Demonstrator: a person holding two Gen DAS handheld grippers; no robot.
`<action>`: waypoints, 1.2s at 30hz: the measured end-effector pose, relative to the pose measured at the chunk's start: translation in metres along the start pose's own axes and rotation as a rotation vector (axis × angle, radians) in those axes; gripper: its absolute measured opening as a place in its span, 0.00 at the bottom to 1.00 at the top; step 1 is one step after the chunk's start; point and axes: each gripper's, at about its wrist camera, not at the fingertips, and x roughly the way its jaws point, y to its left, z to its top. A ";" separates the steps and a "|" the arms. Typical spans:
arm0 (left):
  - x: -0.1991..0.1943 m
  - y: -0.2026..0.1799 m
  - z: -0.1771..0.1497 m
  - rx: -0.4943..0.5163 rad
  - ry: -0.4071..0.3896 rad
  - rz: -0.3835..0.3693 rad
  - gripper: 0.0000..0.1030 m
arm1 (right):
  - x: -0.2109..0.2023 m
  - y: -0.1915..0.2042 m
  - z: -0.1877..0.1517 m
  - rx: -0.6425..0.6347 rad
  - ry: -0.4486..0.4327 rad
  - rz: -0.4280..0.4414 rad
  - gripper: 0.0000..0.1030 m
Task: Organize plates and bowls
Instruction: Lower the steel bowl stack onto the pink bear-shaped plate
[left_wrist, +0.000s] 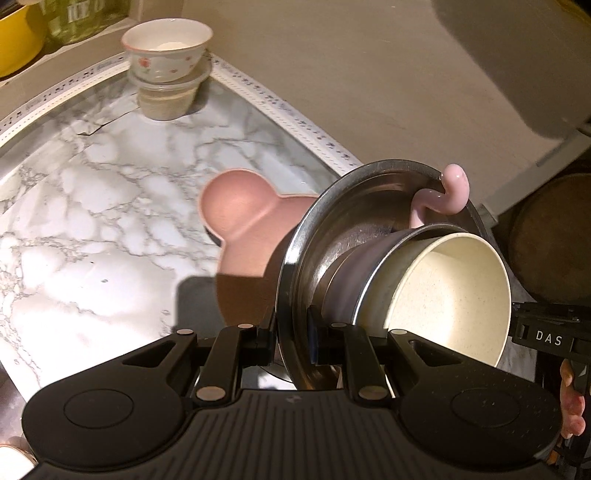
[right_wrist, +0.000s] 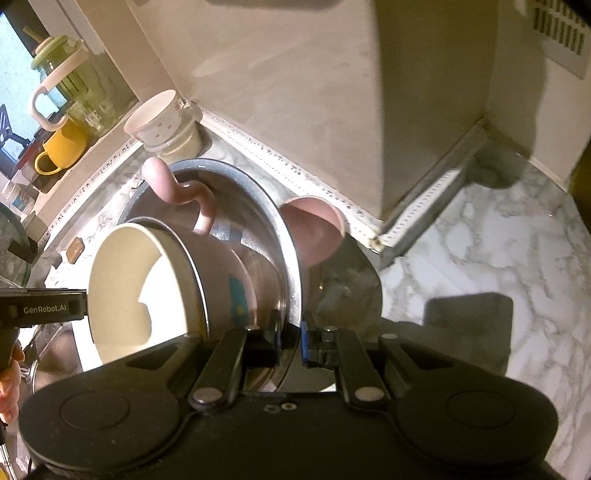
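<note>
Left wrist view: the left gripper has its jaws clamped on the rim of the round stainless-steel plate, at lower centre of the frame. The right gripper pinches the opposite rim the same way. The plate rides above the marble-patterned tabletop, carrying a lilac mug with a cream interior.

- Keep both grips level with each other; the mug could slide, and its curled handle lies against the plate rim.
- A likely target is the pink lobed dish just beyond the plate.
- Clear the stacked floral bowl at upper left.
- Lower before releasing.
</note>
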 end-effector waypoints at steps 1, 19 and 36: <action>0.001 0.002 0.002 -0.002 0.001 0.005 0.15 | 0.003 0.002 0.002 -0.001 0.003 0.002 0.10; 0.020 0.033 0.016 -0.056 0.024 0.053 0.14 | 0.039 0.015 0.016 -0.007 0.058 0.019 0.10; 0.040 0.033 0.018 -0.043 0.052 0.066 0.13 | 0.053 0.008 0.016 0.013 0.092 0.005 0.11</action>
